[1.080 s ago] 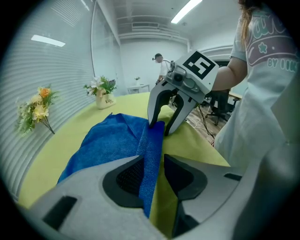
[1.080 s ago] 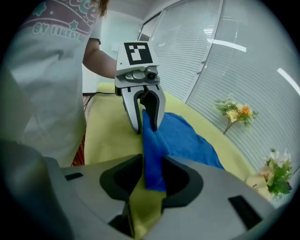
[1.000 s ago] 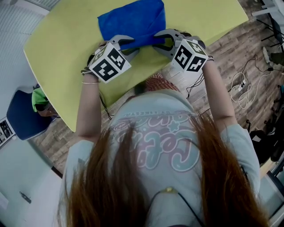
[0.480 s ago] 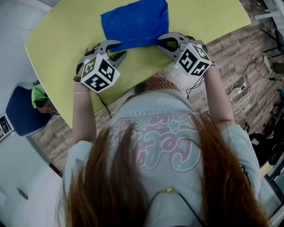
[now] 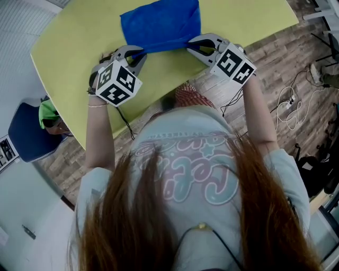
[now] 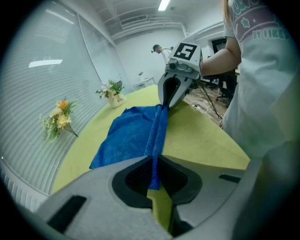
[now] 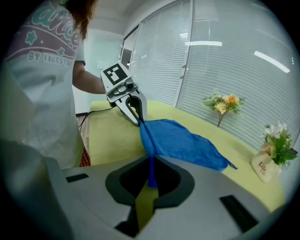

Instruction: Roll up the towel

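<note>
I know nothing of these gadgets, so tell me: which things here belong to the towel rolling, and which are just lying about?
In the job: blue towel; left tool and right tool, jaws just closed on its near corners; yellow-green table.
Lying about: flower sprig; potted flowers; blue chair; floor cables.

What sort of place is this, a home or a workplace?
Probably a workplace, an office or lab room: a big table stands beside walls of slatted blinds, a strip light hangs from the ceiling, and cables trail over the floor.
</note>
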A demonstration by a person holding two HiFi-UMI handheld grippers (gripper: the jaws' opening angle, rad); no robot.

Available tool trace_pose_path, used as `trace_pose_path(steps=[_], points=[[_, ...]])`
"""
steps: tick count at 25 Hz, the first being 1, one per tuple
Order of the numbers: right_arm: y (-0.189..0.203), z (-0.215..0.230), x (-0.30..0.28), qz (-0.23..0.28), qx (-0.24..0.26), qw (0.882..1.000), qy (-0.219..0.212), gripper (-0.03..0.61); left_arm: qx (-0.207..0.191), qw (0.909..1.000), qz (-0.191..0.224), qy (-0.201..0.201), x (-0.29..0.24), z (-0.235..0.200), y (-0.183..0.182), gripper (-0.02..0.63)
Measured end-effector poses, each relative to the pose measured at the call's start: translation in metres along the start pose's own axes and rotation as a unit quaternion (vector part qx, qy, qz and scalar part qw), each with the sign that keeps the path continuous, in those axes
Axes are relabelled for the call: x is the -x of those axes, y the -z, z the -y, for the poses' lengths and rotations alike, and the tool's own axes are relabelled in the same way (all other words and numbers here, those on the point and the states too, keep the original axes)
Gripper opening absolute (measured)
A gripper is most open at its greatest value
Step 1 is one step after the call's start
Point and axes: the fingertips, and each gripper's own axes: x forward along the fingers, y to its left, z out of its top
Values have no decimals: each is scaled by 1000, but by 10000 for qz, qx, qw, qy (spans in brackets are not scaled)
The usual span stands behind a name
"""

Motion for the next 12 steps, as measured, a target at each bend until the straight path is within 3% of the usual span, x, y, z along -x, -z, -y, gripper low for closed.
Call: trace_pose_path(steps=[7, 12], points=[[-2, -31, 10, 2, -267, 9992, -292, 29, 279, 9990, 88, 335, 17, 26, 1, 34], [1, -53, 14, -122, -632, 9957, -669, 29, 400, 9963, -87, 758, 23, 44, 5, 34]])
